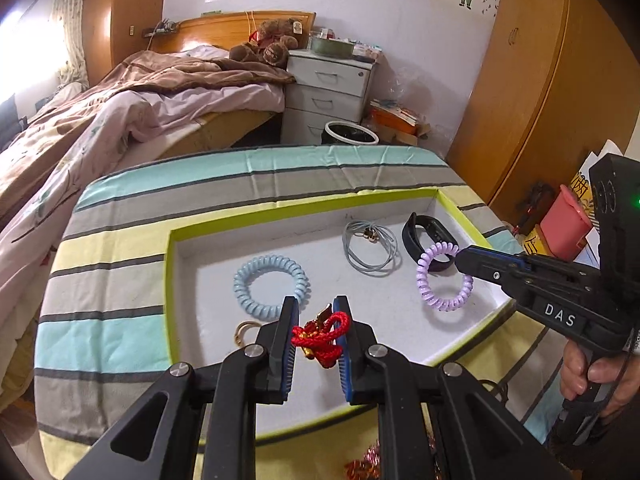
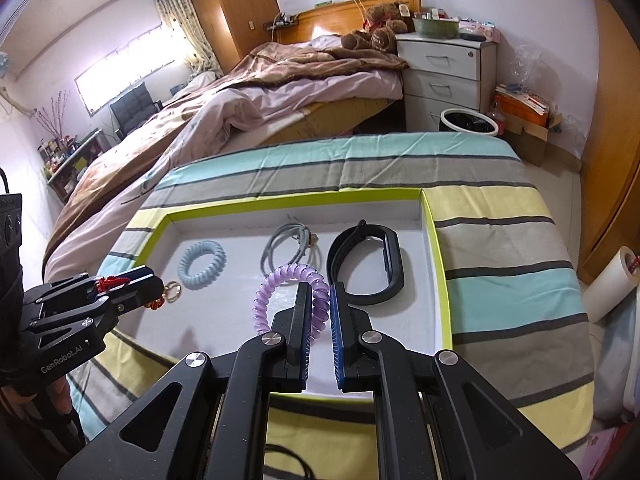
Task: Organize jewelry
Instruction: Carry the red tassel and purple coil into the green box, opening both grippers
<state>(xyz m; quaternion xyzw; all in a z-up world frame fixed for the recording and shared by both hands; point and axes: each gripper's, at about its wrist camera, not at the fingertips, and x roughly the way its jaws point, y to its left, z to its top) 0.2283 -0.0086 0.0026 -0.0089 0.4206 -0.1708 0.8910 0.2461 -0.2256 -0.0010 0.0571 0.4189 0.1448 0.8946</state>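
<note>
- My left gripper (image 1: 316,330) fingers clamp the red knotted cord charm (image 1: 320,334) above the white green-rimmed tray (image 1: 176,280), near-left corner.
- My right gripper (image 2: 319,312) fingers pinch the lilac spiral hair tie (image 2: 280,284), hanging over the tray's right side.

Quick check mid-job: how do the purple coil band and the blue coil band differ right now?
The purple coil band is lilac and translucent; the blue coil band is pale blue and opaque. The purple one is pinched in the right gripper and tilted up off the tray; the blue one lies flat and free on the tray floor. Both are spiral coil loops.
</note>
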